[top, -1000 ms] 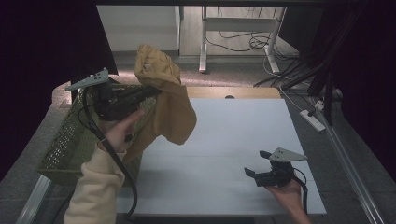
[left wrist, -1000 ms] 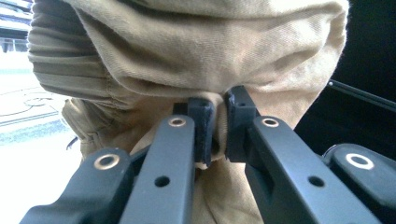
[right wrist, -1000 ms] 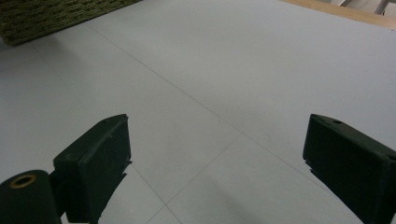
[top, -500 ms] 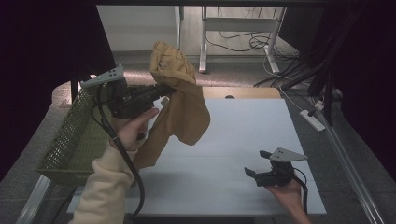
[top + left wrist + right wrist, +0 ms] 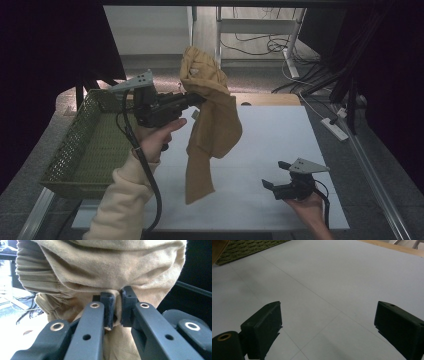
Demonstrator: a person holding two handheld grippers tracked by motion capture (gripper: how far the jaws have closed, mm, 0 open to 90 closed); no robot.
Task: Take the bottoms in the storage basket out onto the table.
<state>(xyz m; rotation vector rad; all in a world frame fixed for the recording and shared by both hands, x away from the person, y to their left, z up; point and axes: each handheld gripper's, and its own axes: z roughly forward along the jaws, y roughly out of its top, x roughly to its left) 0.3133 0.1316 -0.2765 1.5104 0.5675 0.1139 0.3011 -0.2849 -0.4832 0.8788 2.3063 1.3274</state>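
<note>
- Pinching a bunched fold of the tan cotton garment [image 5: 210, 115], the left gripper [image 5: 196, 100] holds it up in the air, above the white table top [image 5: 280, 145] and just beside the green woven plastic basket [image 5: 85, 145]; the cloth hangs free.
- In the left gripper view the pads [image 5: 108, 307] clamp only a thin ridge of fabric [image 5: 100, 270], so I judge the cloth could slip out under its own weight.
- The right gripper [image 5: 275, 186] rests low near the table's front edge, jaws wide apart and empty.
- The dangling tail could snag the basket rim if swung sideways.
</note>
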